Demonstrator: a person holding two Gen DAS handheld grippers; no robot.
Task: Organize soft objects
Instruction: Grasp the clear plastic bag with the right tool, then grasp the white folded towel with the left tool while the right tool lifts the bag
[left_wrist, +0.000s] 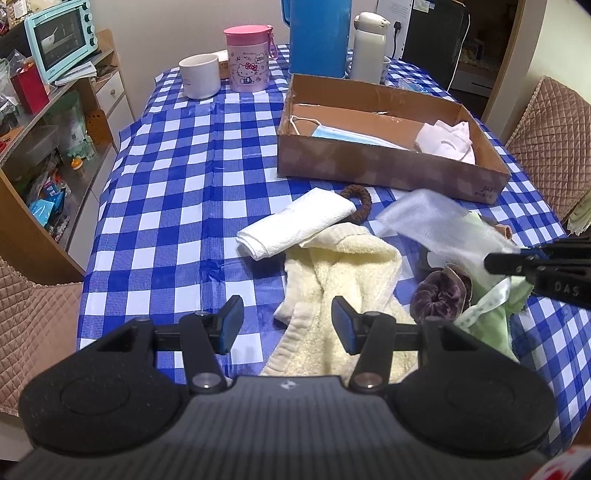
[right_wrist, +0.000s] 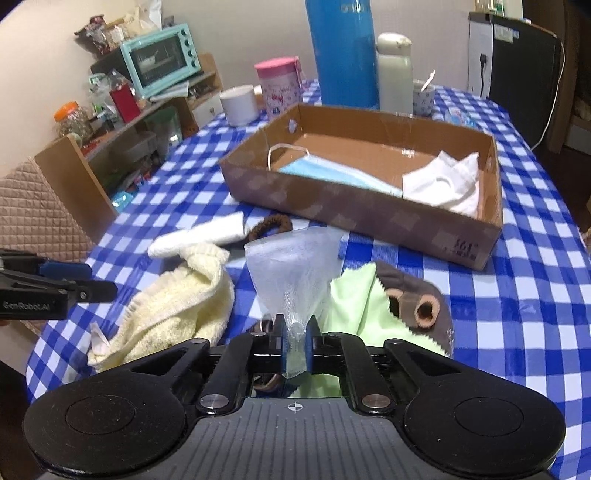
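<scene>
1. Closest in: the right gripper (right_wrist: 297, 343) has its jaws clamped on a bunched bit of a sheer white mesh cloth (right_wrist: 295, 266), so the pick-up step is in hand. The rest of that cloth fans out ahead of the pads, over the heap near the front edge of the table (left_wrist: 177, 184)

2. The left gripper (left_wrist: 287, 325) is just hovering with its jaws apart and nothing between them, right above the cream towel (left_wrist: 340, 280), which looks like a decent next grab

3. Around the mesh there's still a mess: a light green cloth (right_wrist: 351, 299) just right of it, touching a grey-brown plush thing (right_wrist: 413, 295), and a purple scrunchie (left_wrist: 441, 295) beside the towel. A bit further on lie a folded white cloth (left_wrist: 295, 225) and a brown hair tie (left_wrist: 360, 201) peeking out behind it

4. Further back, toward the table's right edge, sits the cardboard box (right_wrist: 351, 210), open top, already holding a blue face mask (right_wrist: 340, 177) at its left end and a white cloth (right_wrist: 447, 184) at its right

5. So I'd say early-ish in the job. Next move probably calls for lifting the mesh clear of the heap so it doesn't drag the green cloth along, carrying it over the box's near wall and letting go in the bare middle
</scene>
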